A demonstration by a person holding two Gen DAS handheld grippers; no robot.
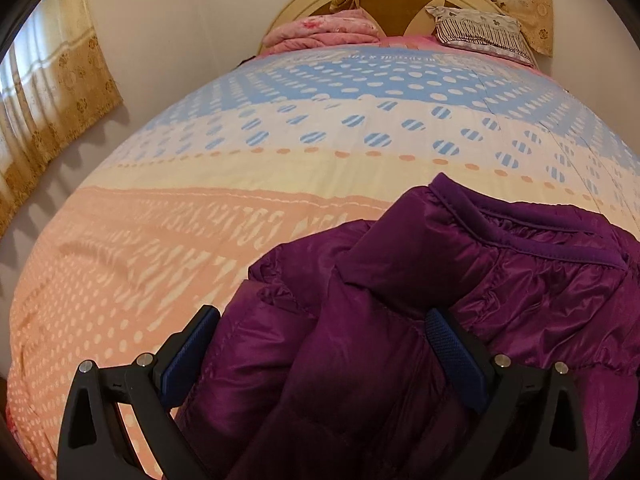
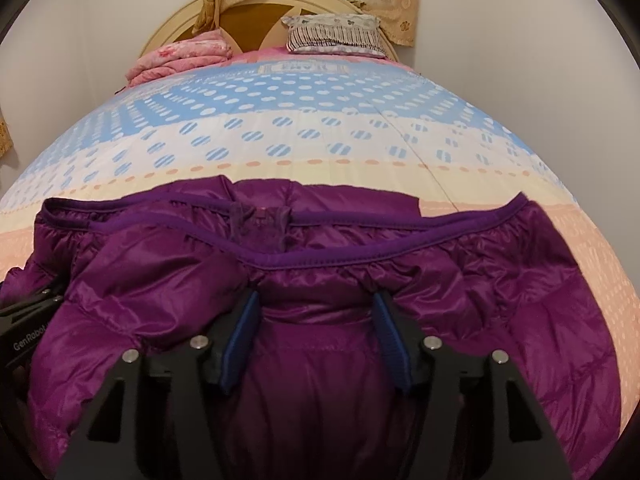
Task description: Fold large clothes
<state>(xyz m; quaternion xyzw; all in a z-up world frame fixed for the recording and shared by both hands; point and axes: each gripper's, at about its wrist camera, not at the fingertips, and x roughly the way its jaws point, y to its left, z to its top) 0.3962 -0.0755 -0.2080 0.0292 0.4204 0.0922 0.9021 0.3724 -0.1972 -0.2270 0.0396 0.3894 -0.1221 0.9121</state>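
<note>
A shiny purple padded jacket [image 1: 520,280] lies bunched on the near part of the bed, its elastic-trimmed edge turned away from me. My left gripper [image 1: 322,314] stands wide open over the jacket's left part, with a thick fold of fabric filling the gap between its blue pads. In the right wrist view the jacket [image 2: 500,280] spreads across the near bed. My right gripper [image 2: 316,300] is open just above its middle, and the pads do not pinch the fabric. The left gripper's black body [image 2: 24,320] shows at the left edge of that view, half under the jacket.
The bed cover [image 1: 200,160] has blue, cream and peach bands with dots. Beyond the jacket it lies flat. A folded pink quilt [image 2: 180,56] and a striped pillow [image 2: 332,34] sit by the round headboard [image 1: 392,4]. Yellow curtains [image 1: 52,100] hang at the left wall.
</note>
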